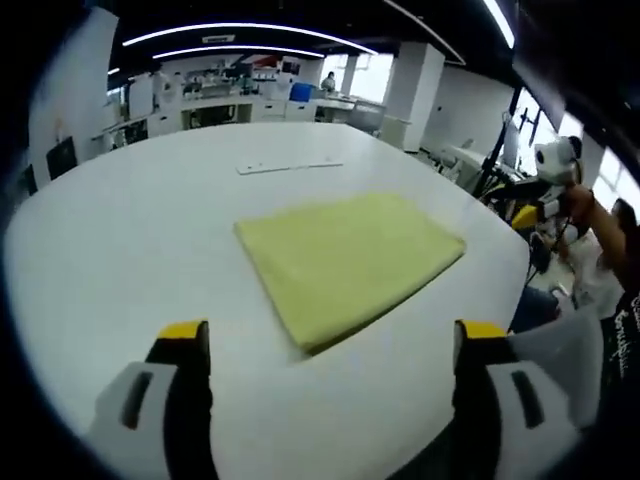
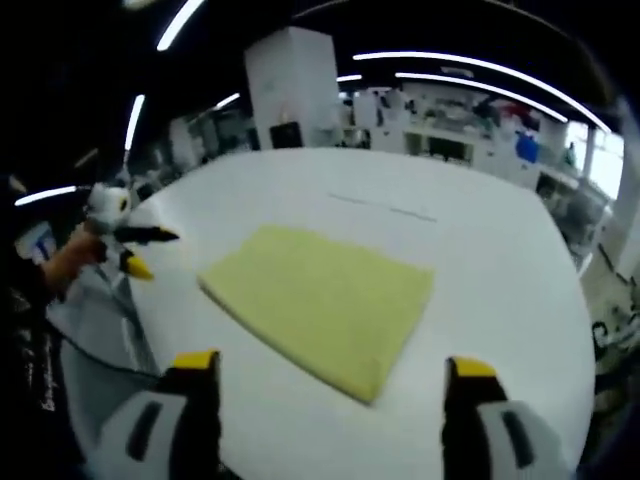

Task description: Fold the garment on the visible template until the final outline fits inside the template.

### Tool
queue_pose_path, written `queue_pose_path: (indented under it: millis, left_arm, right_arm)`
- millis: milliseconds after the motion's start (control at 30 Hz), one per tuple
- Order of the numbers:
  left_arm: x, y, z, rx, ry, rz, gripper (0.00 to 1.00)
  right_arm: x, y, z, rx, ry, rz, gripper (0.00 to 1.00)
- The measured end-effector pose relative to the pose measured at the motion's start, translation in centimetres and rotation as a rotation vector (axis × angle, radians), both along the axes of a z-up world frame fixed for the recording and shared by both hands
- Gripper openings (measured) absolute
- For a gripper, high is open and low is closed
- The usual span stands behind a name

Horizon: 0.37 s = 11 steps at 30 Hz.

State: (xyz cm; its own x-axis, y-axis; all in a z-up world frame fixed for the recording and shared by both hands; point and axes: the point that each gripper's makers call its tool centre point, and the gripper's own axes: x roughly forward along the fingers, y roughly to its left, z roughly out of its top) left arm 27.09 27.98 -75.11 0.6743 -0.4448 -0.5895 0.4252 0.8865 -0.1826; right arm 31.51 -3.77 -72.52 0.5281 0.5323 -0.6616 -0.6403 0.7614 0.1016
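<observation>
A pale yellow garment (image 1: 345, 262), folded into a flat rectangle, lies in the middle of a large white table (image 1: 120, 240). In the left gripper view my left gripper (image 1: 332, 335) hangs above the table's near edge, jaws wide open and empty, with the garment's near corner just ahead. Out past the table's right edge a hand holds the right gripper (image 1: 522, 197). From the opposite side, the right gripper view has the garment (image 2: 320, 300) ahead of my open, empty right gripper (image 2: 332, 365). The left gripper (image 2: 150, 252) hovers off the table (image 2: 500, 270) at the left.
A thin flat strip (image 1: 289, 166) lies on the table beyond the garment, and appears as a faint line (image 2: 385, 208) in the right gripper view. Desks, shelves and a white pillar (image 2: 295, 90) ring the room. A person (image 1: 329, 82) stands far back.
</observation>
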Motion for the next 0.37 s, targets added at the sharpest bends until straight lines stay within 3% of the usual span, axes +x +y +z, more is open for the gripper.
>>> queue_pose_path:
  millis: [367]
  left_arm:
    - [-1.6, 0.6, 1.1, 0.001, -0.008, 0.027, 0.99]
  right_arm:
    - [-2.9, -0.8, 1.1, 0.005, 0.001, -0.024, 0.99]
